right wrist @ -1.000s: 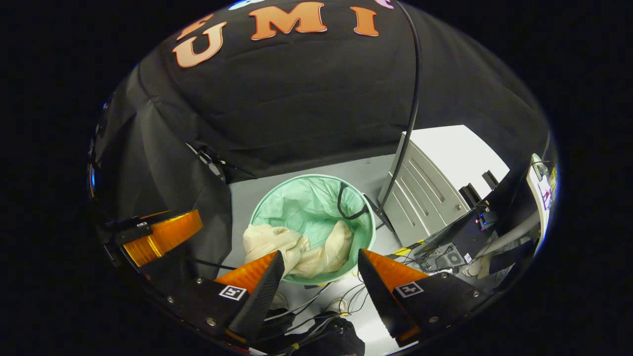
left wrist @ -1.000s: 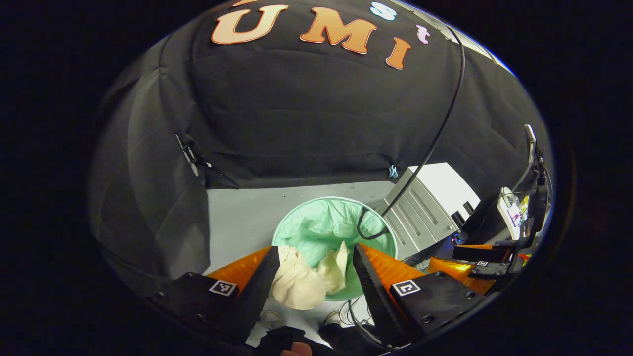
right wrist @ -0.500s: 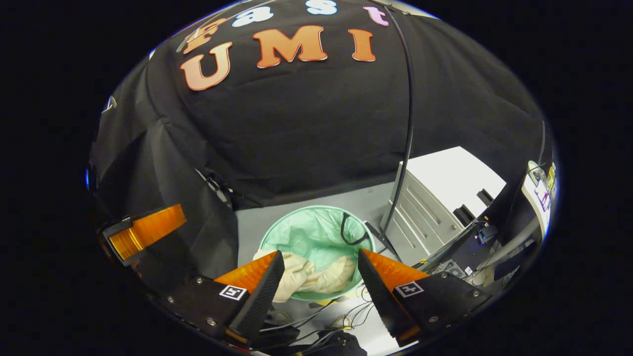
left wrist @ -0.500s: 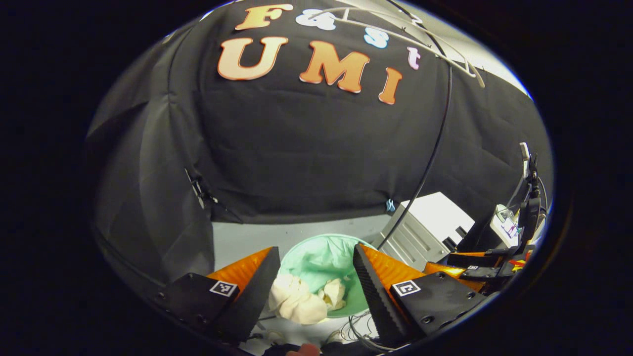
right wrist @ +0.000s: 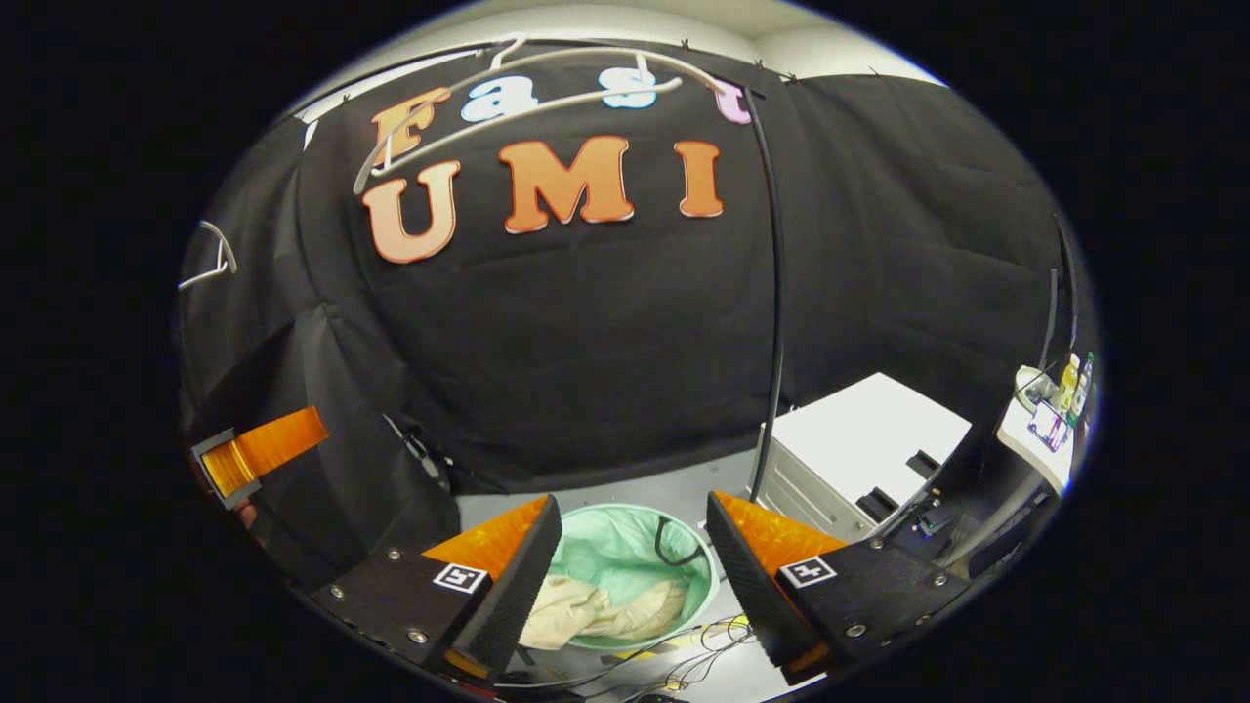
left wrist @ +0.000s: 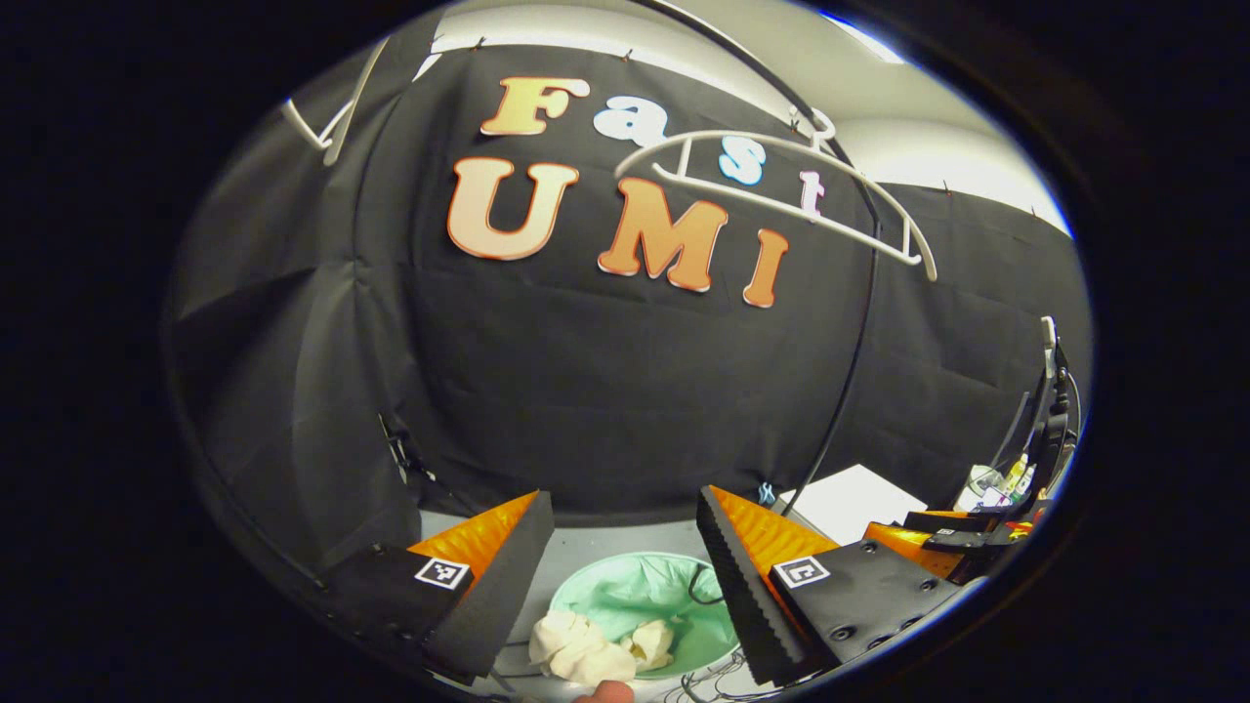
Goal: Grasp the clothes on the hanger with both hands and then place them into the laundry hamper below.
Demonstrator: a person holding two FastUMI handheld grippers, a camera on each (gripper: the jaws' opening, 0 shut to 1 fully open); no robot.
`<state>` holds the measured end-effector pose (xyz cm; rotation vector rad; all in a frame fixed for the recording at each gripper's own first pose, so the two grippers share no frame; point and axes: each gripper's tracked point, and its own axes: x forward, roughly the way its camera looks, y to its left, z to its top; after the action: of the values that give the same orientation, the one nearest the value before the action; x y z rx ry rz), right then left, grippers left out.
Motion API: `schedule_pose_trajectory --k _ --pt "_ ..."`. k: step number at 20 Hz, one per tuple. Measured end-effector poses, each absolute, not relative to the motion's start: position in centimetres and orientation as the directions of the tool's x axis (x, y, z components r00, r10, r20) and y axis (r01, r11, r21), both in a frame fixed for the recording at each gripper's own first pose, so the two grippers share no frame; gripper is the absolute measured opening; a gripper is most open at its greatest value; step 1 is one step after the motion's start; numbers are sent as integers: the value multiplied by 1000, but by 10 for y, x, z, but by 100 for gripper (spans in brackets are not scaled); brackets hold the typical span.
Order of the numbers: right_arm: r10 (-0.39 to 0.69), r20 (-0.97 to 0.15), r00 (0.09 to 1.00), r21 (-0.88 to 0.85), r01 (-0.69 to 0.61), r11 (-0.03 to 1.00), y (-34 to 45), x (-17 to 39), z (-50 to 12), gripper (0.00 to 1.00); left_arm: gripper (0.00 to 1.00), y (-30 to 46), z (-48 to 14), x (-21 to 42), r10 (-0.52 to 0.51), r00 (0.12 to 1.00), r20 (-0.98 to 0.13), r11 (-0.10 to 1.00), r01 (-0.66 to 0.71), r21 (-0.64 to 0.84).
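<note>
Both grippers tilted up since 1 s ago: hamper (left wrist: 645, 610) w/ cream clothes (left wrist: 586, 649) dropped to bottom edge of both views, looks farther off. White hanger (left wrist: 781, 190) now in sight up top. Jaw gaps unchanged.

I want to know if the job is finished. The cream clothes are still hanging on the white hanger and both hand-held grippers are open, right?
Not quite. The white hanger is bare. The cream clothes lie in the green laundry hamper below, partly draped over its rim, as the right gripper view shows. The rest holds: the left hand-held gripper and the right hand-held gripper are both open.
</note>
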<state>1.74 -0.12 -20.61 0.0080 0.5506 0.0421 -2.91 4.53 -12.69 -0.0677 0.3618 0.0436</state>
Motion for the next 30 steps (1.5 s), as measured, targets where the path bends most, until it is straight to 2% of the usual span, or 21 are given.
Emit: schedule_pose_trajectory --k 3,4,6,10,15,21,22,24,29,30 --pt "41 -446 894 2 -45 999 -4 21 -169 93 100 48 -100 -23 29 954 -297 998 -44 -43" --pt "34 -409 912 -12 -43 999 -7 24 -157 93 94 48 -91 -22 31 961 -276 998 -44 -42" --pt "34 -345 938 -20 -44 999 -4 22 -135 93 97 47 -76 -24 39 970 -241 998 -50 -40" --pt "70 -264 962 16 -68 998 3 17 -90 93 97 41 -49 -23 19 981 -193 999 -24 -26" --pt "55 -170 984 19 -52 998 -7 17 -39 93 97 38 -15 -23 24 993 -119 999 -27 -21" --pt "63 -106 992 27 -60 998 -8 10 -5 93 94 37 15 -22 19 999 -49 1000 -20 -19" --pt "67 -93 993 26 -65 998 -7 9 1 93 100 37 18 -21 17 999 -36 1000 -18 -21" --pt "82 -61 995 34 -80 996 -4 6 12 93 97 37 23 -20 19 1000 -23 999 -19 -29" --pt "107 -1 994 15 -107 994 4 8 24 93 97 40 32 -20 35 999 10 998 -35 -46" --pt "109 -1 994 11 -109 994 6 7 25 93 100 41 34 -21 43 999 11 998 -43 -46"
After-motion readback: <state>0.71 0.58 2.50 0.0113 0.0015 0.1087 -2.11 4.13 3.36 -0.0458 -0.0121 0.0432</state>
